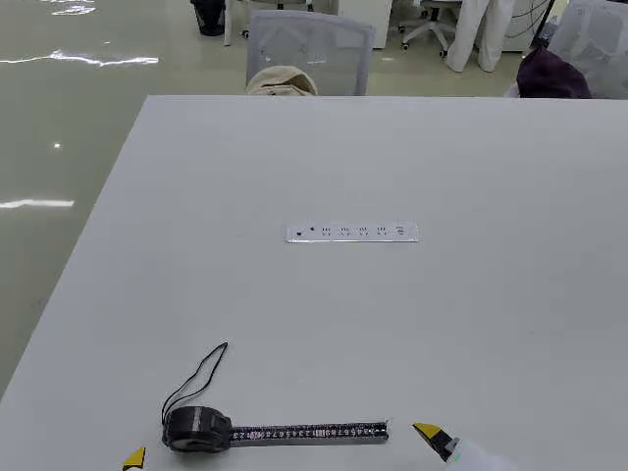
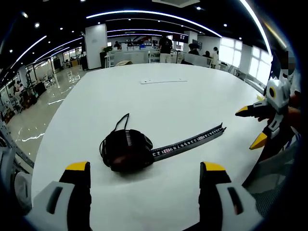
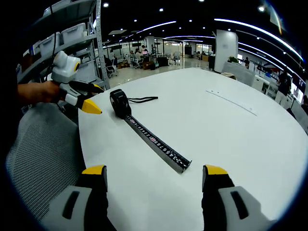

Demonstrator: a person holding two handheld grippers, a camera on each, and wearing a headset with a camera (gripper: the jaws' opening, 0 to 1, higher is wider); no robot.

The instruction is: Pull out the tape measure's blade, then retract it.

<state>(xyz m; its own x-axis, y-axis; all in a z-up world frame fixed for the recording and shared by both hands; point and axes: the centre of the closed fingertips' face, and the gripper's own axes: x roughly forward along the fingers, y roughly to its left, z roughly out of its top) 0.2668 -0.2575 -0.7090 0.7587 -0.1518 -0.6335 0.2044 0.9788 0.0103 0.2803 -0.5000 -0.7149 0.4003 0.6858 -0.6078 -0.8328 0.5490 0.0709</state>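
Already out: blade extended on the table, retraction left to do

Nearest the person, the left gripper (image 2: 144,167) has its two yellow-tipped jaws wide apart with nothing between them. The tape measure (image 2: 126,150) sits just beyond their tips, untouched. The right gripper (image 3: 154,169) is likewise spread and empty, its jaws pointing at the free end of the blade (image 3: 155,141), near it but clear of it. In the head view the two flank the tool at the near edge of the white table (image 1: 392,167), the left by the case and the right by the blade's tip.

The tape measure lies flat close to that edge. Its dark case is on the person's left, and the blade runs out straight to the right, numbered face up on the tabletop. A thin black wrist cord (image 1: 201,368) loops from the case toward the far side.

So the first half of the task looks done. What is left, by my reading, is the retraction: steadying the case and letting the blade run back in. Whether a lock holds the blade I cannot tell.

Further off, a white power strip (image 1: 351,233) lies mid-table, well apart from the work, and past the far edge stands a grey mesh chair (image 1: 309,49)
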